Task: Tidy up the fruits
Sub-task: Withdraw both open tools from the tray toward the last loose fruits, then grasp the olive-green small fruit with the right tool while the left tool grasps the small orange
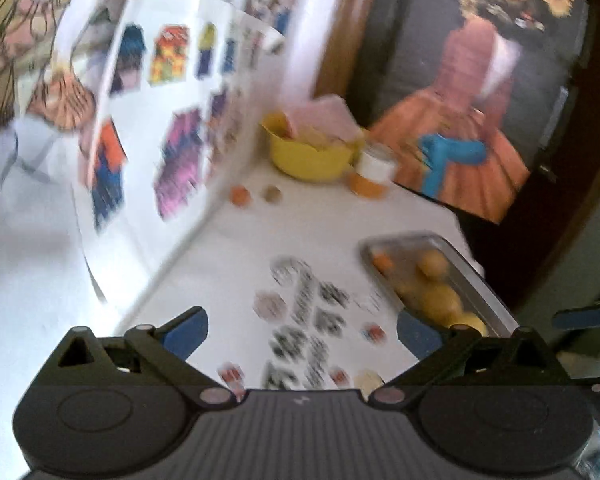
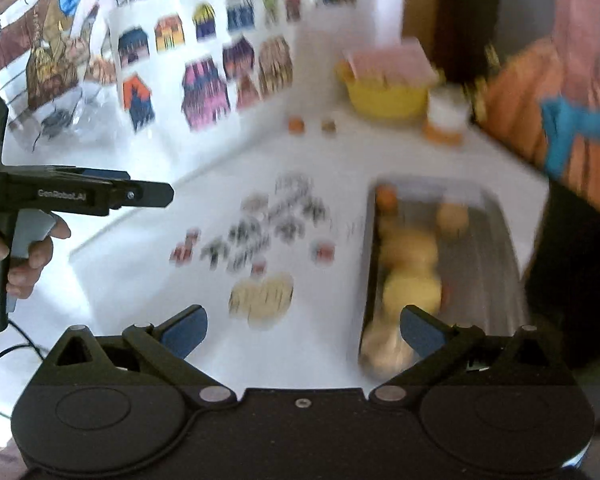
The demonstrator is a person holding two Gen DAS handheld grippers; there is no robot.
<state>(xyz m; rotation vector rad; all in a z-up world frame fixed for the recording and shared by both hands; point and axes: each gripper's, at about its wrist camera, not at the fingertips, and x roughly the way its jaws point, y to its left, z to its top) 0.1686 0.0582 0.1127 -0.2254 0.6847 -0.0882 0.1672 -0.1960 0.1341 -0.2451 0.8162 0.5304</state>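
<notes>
Fruit already fills much of the shallow metal tray (image 1: 466,258) in the left wrist view: several round yellow-orange fruits (image 1: 440,298) lie inside it at the right of the white tabletop (image 1: 300,224). Two small loose pieces, a little orange fruit (image 1: 240,195) and a little brown one (image 1: 273,193), sit far back near the yellow plastic bowl (image 1: 308,158). The left gripper (image 1: 302,334) hangs above the tabletop with its blue-padded jaws spread wide and nothing between them. Judging by this, the step is a reach for the loose pieces: come in low, straddle one fruit squarely and close gently so it does not roll.

Right wrist view: the right gripper (image 2: 304,330) is likewise wide apart and empty, its right finger over the tray's near end, where a pale yellow fruit (image 2: 410,290) lies. A hand (image 2: 28,256) holds the other tool, whose side reads roughly "GenRobot.AI". Printed marks on the tabletop are too blurred to read.
</notes>
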